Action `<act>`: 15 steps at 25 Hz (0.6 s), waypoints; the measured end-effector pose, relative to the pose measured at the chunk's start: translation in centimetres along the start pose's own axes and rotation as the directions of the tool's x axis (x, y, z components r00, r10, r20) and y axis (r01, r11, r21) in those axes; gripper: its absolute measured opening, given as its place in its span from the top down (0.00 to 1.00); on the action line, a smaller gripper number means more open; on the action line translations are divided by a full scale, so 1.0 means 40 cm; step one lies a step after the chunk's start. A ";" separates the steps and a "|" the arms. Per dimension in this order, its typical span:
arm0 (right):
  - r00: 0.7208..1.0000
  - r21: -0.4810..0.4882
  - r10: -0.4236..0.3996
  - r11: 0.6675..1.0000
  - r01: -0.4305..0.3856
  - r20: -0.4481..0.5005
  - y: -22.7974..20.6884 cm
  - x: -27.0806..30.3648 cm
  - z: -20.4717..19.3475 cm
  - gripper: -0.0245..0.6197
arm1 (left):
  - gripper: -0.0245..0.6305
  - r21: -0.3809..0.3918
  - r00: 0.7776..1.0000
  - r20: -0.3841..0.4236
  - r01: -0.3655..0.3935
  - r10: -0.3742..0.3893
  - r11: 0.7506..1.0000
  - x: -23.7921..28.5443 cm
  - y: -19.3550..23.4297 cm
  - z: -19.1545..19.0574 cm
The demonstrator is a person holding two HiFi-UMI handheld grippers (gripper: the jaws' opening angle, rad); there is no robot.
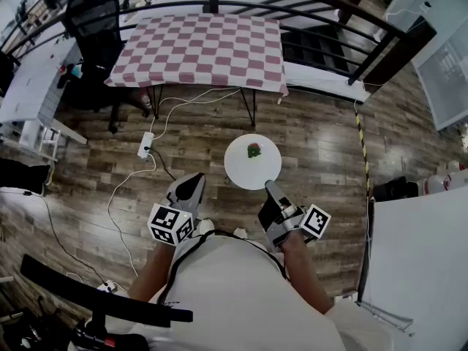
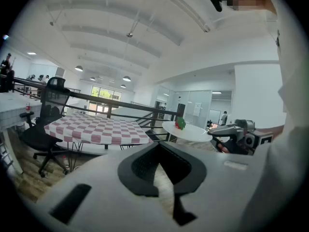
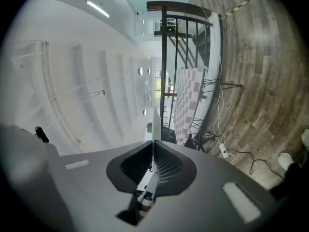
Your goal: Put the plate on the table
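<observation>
Plate [image 1: 248,170]: white and round, held level in the air over the wooden floor [image 1: 190,145], on the person's side of the checked table [image 1: 205,50] and well short of it. It has not yet reached the tabletop.
Load on the plate: a small red-and-green item [image 1: 254,150] sits on the half towards the checked table. Keeping the plate flat probably serves to stop it sliding off.
Right gripper [image 1: 272,189]: its jaws are clamped on the plate's rim at the edge farthest from the checked table. In its own view the plate shows edge-on as a thin pale blade between the pads.
Why the rim grip: holding one edge leaves the underside free, so I judge the plate can be set straight down on the cloth.
Right arm pose: forearm stretched forward from the body, gripper rolled on its side and pointing at the checked table.
Left gripper [image 1: 191,185]: jaws together with nothing between them, held beside the plate and apart from it, also aimed at the checked table.
Step in hand: carrying; the approach to the checked table remains.
</observation>
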State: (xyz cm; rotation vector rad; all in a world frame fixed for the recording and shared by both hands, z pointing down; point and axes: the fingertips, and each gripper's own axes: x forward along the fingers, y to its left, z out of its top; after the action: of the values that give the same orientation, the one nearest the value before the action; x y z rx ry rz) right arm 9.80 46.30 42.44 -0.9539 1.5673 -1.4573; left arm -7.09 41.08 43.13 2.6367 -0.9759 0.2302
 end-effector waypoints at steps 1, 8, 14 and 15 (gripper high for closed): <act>1.000 0.003 0.007 1.000 -0.007 -0.004 0.004 0.004 -0.005 0.93 | 0.95 0.003 1.000 -0.002 -0.001 0.001 1.000 -0.004 0.003 -0.002; 0.999 -0.009 0.043 0.999 -0.043 -0.023 0.033 0.037 -0.043 0.93 | 0.95 0.010 1.000 -0.001 -0.005 0.005 1.000 -0.027 0.041 0.003; 0.999 -0.013 0.044 0.999 -0.045 -0.023 0.028 0.047 -0.064 0.93 | 0.95 0.001 1.000 -0.003 0.001 -0.001 1.000 -0.043 0.060 -0.006; 0.999 -0.013 0.040 0.999 -0.040 -0.021 0.026 0.049 -0.067 0.93 | 0.95 0.000 1.000 -0.004 0.002 -0.002 1.000 -0.047 0.064 -0.007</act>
State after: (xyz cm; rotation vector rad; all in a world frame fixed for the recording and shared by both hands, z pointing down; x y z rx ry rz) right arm 6.52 45.68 41.40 -0.9131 1.6041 -1.4344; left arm -10.20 40.47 43.53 2.6360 -0.9719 0.2351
